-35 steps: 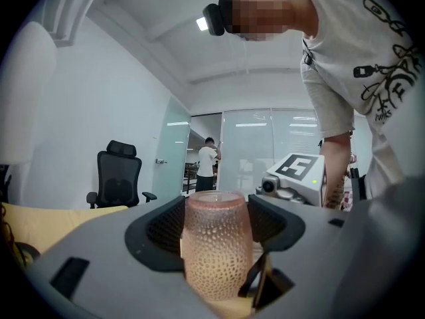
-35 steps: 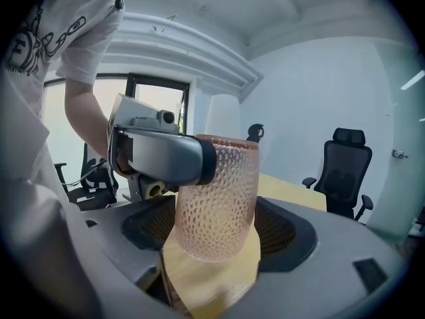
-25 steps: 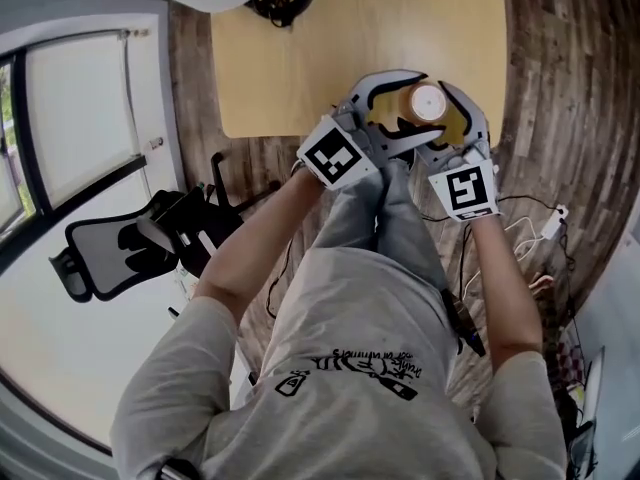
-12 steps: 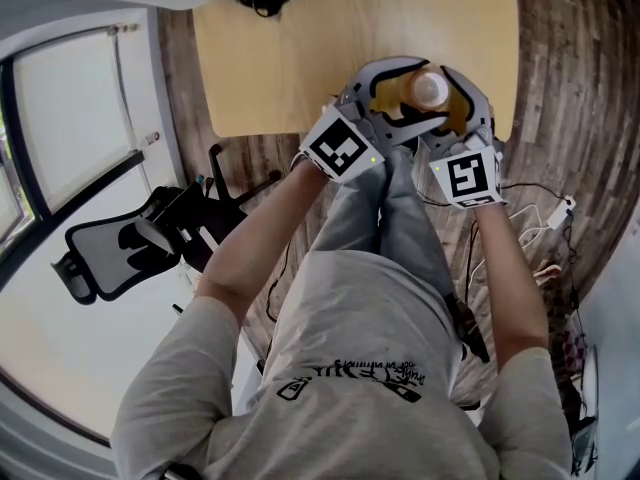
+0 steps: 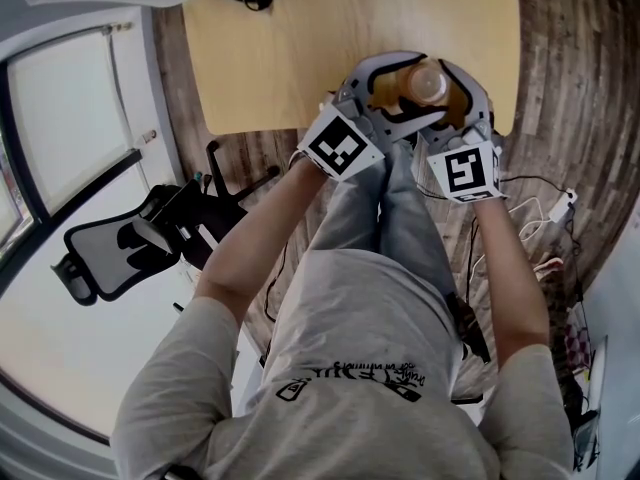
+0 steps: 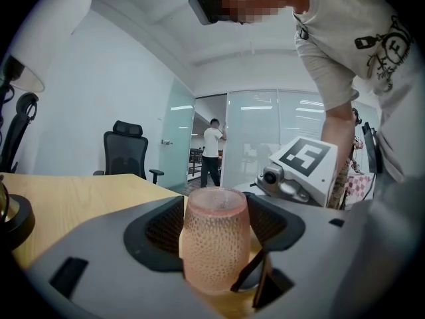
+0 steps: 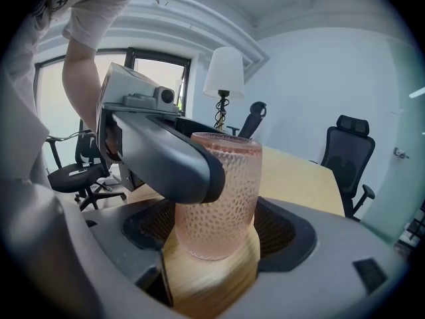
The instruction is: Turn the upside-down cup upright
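Note:
A pink dimpled glass cup (image 5: 428, 85) stands vertical over the near edge of the wooden table (image 5: 300, 48). I cannot tell whether its pale top face is the mouth or the base. My left gripper (image 5: 424, 90) reaches in from the left and my right gripper (image 5: 432, 92) from the near right, so their jaws cross around the cup. In the left gripper view the cup (image 6: 216, 244) fills the gap of the left gripper (image 6: 216, 241), pads against its sides. In the right gripper view the cup (image 7: 219, 198) sits likewise in the right gripper (image 7: 219, 234), its foot at the wood.
A lamp (image 7: 222, 72) stands at the table's far end, with its dark base (image 6: 13, 221) showing at the left edge of the left gripper view. Office chairs (image 5: 120, 243) (image 7: 348, 148) stand around. Cables (image 5: 540, 228) lie on the floor. A person (image 6: 212, 148) stands far off.
Both grippers have sunk together toward the tabletop with the cup still between them. Their hold looks the same.

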A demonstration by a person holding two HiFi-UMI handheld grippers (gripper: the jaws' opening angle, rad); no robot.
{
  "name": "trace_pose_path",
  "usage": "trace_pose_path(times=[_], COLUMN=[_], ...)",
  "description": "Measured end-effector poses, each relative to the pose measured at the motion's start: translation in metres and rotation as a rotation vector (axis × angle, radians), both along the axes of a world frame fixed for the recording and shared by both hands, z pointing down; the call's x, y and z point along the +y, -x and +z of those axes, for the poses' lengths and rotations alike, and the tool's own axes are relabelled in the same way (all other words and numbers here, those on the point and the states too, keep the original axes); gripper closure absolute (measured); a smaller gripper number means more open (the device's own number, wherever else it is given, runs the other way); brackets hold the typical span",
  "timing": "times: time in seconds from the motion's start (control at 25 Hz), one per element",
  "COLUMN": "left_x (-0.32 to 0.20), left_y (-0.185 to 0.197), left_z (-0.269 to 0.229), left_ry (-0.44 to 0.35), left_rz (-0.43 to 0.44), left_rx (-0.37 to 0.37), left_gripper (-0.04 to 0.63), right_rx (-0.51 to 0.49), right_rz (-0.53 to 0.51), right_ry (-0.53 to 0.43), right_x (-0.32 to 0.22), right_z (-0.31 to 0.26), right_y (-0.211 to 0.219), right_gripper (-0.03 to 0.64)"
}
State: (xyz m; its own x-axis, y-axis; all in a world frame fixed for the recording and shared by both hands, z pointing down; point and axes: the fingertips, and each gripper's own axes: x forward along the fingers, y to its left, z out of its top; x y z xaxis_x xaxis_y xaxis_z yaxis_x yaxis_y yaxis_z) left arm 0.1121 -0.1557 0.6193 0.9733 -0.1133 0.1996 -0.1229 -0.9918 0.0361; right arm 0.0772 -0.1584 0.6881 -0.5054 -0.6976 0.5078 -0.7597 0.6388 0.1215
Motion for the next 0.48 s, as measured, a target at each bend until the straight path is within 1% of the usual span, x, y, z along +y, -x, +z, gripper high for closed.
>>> trace_pose_path(times=[0.12, 0.48], left_x=[0.0009, 0.0038], left_y=[0.0005, -0.0002], left_z=[0.0035, 0.0089], left_ry=[0.006, -0.007], left_rz=[-0.003, -0.005], left_rx=[-0.009, -0.022], left_gripper=[0.295, 0.295], right_rx=[0.002, 0.008], right_rz=[0.001, 0.003], right_ry=[0.003, 0.005], right_x=[0.0005, 0.0025], right_z=[0.0025, 0.008], right_y=[0.0006, 0.0004], right_gripper=[0.252, 0.252])
